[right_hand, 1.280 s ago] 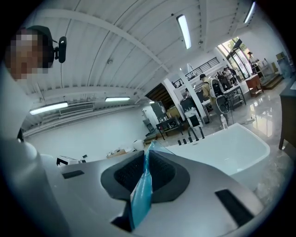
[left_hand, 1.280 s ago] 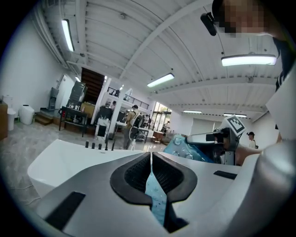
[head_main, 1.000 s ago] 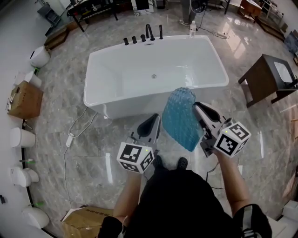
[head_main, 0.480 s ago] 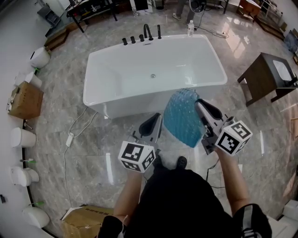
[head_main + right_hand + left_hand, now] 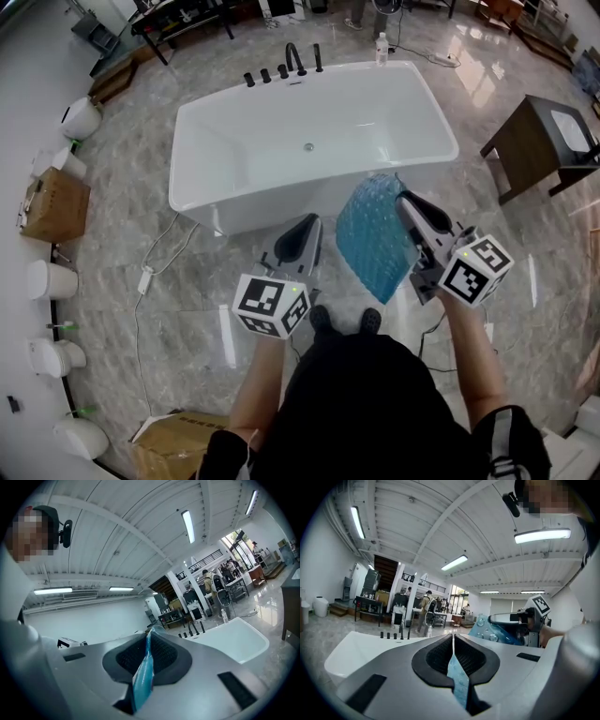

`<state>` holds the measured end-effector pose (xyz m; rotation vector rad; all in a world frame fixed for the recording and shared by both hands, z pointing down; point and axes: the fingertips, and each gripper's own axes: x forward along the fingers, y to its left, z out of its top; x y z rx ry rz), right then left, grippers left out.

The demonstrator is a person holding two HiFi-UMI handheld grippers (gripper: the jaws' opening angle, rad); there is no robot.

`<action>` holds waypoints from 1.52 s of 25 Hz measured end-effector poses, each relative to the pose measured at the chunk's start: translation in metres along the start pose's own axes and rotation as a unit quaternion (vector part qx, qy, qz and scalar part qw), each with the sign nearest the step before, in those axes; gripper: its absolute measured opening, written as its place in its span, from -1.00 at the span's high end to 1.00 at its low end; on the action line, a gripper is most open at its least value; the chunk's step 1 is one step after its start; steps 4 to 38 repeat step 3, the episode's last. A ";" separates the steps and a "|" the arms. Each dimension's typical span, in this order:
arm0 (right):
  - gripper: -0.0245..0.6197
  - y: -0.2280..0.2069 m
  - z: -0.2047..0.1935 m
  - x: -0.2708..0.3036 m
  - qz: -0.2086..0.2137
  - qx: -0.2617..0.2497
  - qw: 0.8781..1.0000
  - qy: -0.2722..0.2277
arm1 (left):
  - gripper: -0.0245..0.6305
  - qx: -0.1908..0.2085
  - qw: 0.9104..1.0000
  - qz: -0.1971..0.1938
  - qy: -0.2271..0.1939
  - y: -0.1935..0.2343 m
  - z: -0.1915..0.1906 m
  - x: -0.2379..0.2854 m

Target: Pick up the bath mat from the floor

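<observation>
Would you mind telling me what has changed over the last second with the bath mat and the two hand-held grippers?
Very little: the right hand-held gripper and the bath mat edged slightly towards the bathtub, the left hand-held gripper following. Nothing was taken or released; both stay shut on the mat, clear of the floor.

Translucent blue bubble-dotted bath mat [image 5: 373,239]: aqua, rows of round raised dots.
Glossy white rectangular bathtub [image 5: 281,159]; black tap fittings [image 5: 286,67] at its rim.
Polished stone floor [image 5: 122,234]: grey, marbled veining.
Left gripper [image 5: 307,227] and right gripper [image 5: 403,200]: grey bodies, black-and-white square markers on their cubes.
Dark brown wooden side table [image 5: 530,141].
</observation>
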<state>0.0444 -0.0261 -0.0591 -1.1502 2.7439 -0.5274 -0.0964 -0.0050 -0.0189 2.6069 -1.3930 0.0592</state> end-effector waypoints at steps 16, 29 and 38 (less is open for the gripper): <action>0.81 -0.002 0.001 -0.001 0.004 0.004 1.000 -0.002 | 0.85 0.001 1.000 0.004 -0.003 0.002 0.003 0.000; 0.81 -0.002 0.001 -0.001 0.004 0.004 1.000 -0.002 | 0.85 0.001 1.000 0.004 -0.003 0.002 0.003 0.000; 0.81 -0.002 0.001 -0.001 0.004 0.004 1.000 -0.002 | 0.85 0.001 1.000 0.004 -0.003 0.002 0.003 0.000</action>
